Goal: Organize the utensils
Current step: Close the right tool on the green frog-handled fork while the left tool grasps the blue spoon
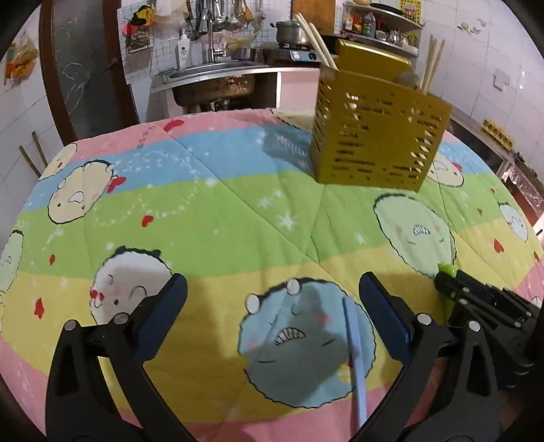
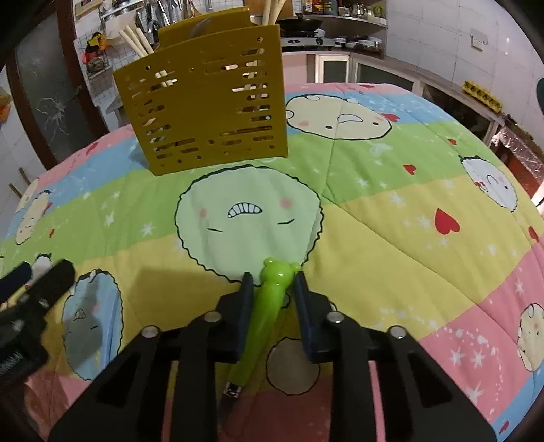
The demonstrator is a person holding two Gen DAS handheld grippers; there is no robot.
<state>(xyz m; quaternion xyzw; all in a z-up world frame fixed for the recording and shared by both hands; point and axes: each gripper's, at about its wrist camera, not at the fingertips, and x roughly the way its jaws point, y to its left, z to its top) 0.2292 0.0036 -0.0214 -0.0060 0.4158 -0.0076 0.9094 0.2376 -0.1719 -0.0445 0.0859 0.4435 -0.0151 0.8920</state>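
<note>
A yellow slotted utensil holder point(image 1: 377, 136) stands on the quilted table at the back, with wooden chopsticks point(image 1: 431, 63) and spoons in it; it also shows in the right wrist view point(image 2: 207, 102). My left gripper point(image 1: 272, 299) is open above a pale blue chopstick point(image 1: 355, 353) that lies on the cloth between the fingers, nearer the right one. My right gripper point(image 2: 273, 282) has its fingers on both sides of a green-handled utensil point(image 2: 268, 312) with a frog-shaped end; small gaps show beside the handle. Its metal end points back under the gripper.
The cartoon-print quilt point(image 1: 210, 210) covers the whole table. A sink point(image 1: 217, 78), a stove with a pot point(image 1: 289, 32) and shelves stand behind it. The right gripper shows at the right edge of the left wrist view point(image 1: 476, 299).
</note>
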